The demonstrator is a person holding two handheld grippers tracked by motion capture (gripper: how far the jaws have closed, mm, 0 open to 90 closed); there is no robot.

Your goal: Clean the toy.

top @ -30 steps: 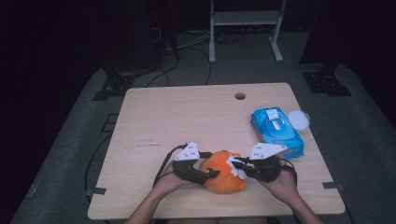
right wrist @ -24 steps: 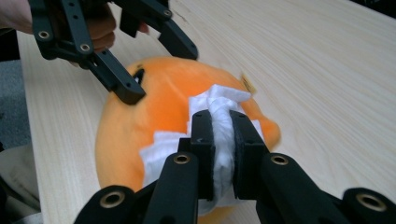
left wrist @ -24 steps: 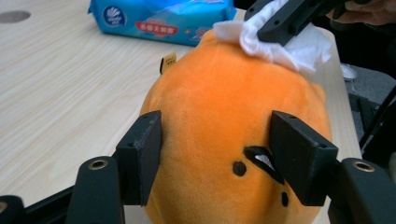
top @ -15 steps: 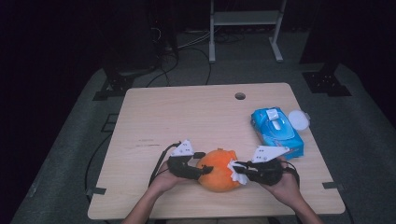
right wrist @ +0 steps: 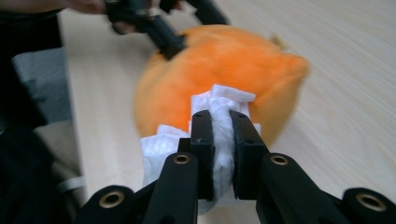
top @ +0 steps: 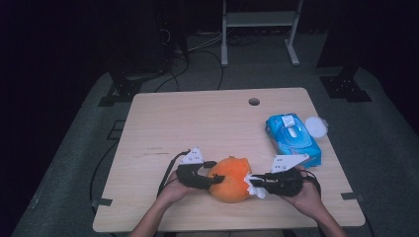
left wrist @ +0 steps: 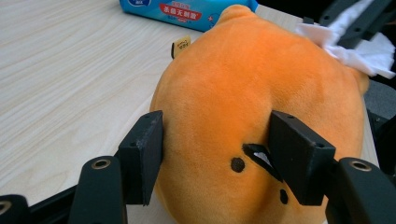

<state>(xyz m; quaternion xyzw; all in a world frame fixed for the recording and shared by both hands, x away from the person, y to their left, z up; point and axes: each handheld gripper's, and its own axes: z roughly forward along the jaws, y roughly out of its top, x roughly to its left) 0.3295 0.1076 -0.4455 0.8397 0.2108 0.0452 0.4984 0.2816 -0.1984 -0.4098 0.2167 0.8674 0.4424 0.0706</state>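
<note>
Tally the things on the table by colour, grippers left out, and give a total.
Orange: 1, the plush toy
Blue: 1, the pack of wet wipes
White: 2, the crumpled wipe and the round lid
Total: 4

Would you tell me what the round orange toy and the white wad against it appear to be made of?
The round orange toy looks like soft plush fabric: a matte, fuzzy nap that dents where it is squeezed. The white crumpled wad seems to be a tissue or wipe, thin, creased and limp. Whether it is damp cannot be told.
</note>
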